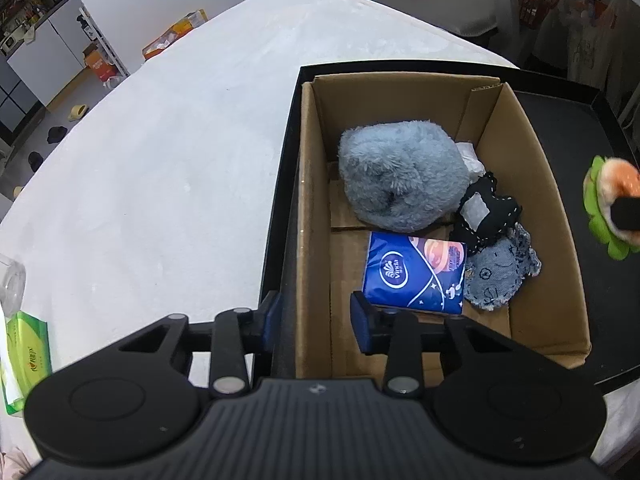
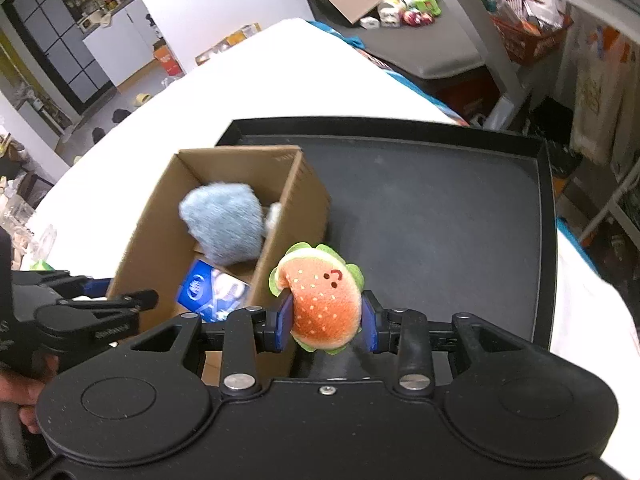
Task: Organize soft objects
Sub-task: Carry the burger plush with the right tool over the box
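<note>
The right gripper [image 2: 326, 322] clamps a plush hamburger [image 2: 322, 300] between its blue pads, just right of the cardboard box [image 2: 152, 240]. The left gripper [image 1: 316, 322] stands wide apart and holds nothing, straddling the box's left wall and the black tray [image 1: 280, 220] rim. Ahead of it in the box lie a tissue pack [image 1: 414, 278], a blue fluffy toy [image 1: 396, 174] and two small plush pieces.
</note>
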A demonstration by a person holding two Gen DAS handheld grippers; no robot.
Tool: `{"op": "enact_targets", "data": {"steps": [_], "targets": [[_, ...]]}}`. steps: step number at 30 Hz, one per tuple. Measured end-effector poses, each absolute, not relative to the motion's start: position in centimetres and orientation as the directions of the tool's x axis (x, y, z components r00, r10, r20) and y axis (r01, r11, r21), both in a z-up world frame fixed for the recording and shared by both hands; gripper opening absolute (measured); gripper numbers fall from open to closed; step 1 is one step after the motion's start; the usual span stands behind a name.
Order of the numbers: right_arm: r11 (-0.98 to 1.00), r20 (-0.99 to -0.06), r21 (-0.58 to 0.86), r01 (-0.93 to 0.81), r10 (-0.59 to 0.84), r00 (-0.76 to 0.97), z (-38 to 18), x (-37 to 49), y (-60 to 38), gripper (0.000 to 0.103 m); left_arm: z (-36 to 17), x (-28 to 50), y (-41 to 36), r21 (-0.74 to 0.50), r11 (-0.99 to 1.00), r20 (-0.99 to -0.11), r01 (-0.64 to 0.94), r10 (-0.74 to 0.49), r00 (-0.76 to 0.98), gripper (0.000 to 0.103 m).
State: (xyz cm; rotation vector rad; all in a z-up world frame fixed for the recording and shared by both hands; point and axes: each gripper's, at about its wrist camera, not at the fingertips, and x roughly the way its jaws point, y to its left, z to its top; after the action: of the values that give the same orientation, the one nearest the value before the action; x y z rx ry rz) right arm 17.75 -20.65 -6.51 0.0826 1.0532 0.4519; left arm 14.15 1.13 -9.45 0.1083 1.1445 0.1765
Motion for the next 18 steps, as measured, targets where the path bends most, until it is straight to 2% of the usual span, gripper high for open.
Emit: {"op": "enact_targets", "data": {"steps": [4,9,14,18], "targets": [[0.899,-0.809,0.277,-0.34,0.409,0.422,-5.4,17.7,-19.5,0.035,-9.6,13.9,1.8,0.159,0.983,-0.898,-0.088,0.181,0.4,0.029],[0.891,-0.806,0.274,-0.361,0.417,0.419,-4.7,17.6,-17.8,0.035,-9.9,13.6,2.4,0.139,0.986,-0.9,-0.095,0.166,0.404,0.027],[0.885,-0.811,0.265,-0.381,0.419,0.408,-4.5,17.3,-16.2,0.035,-10.1,13.4,2.8,0.11,0.989,-0.9,-0.097,0.14,0.413,0.017],[0.88,-0.817,0.262,-0.396,0.421,0.395,-4.5,17.0,-15.0,0.035,-10.3,13.2,3.0,0.095,0.99,-0.899,-0.104,0.13,0.418,0.016]]}}
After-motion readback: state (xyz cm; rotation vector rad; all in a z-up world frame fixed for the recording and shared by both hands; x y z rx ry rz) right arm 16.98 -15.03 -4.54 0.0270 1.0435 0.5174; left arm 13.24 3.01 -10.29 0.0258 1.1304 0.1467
